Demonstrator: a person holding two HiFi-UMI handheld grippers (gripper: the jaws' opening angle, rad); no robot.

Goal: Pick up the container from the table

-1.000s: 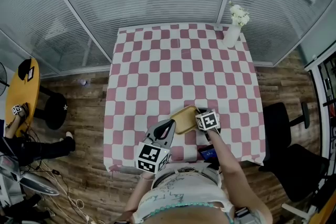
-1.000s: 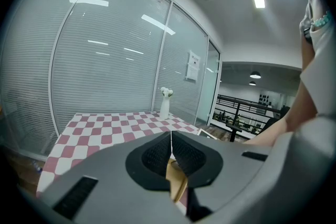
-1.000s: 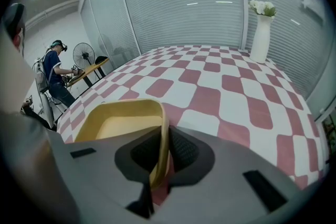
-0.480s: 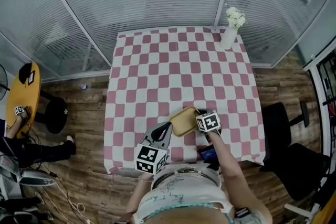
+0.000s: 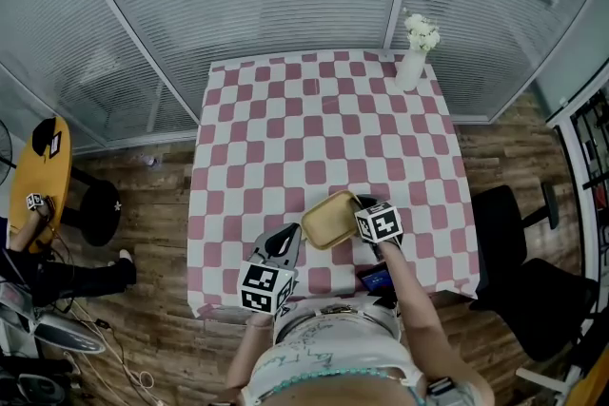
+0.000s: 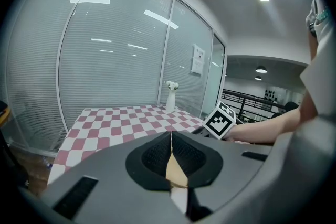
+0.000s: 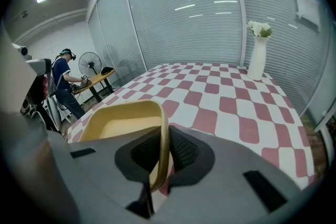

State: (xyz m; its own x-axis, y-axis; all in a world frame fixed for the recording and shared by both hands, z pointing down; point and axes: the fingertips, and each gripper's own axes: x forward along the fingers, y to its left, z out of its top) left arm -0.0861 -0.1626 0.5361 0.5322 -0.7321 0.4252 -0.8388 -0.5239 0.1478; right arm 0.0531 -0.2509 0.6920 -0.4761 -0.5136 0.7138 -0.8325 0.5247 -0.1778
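The yellow container sits tilted near the front of the pink-and-white checkered table. My right gripper is shut on its right rim. In the right gripper view the thin yellow wall runs between the two black pads of that gripper. My left gripper hovers just left of the container, a small gap away, with its jaws shut on nothing. Through the left gripper view only a tan sliver of the container shows below the closed tips.
A white vase with flowers stands at the table's far right corner. A small dark device with a blue screen lies at the front edge. A black chair is to the right, an orange table with a person to the left.
My left gripper has drawn back to the left, away from the container's edge. The right gripper keeps its hold on the rim, and the container has barely shifted.
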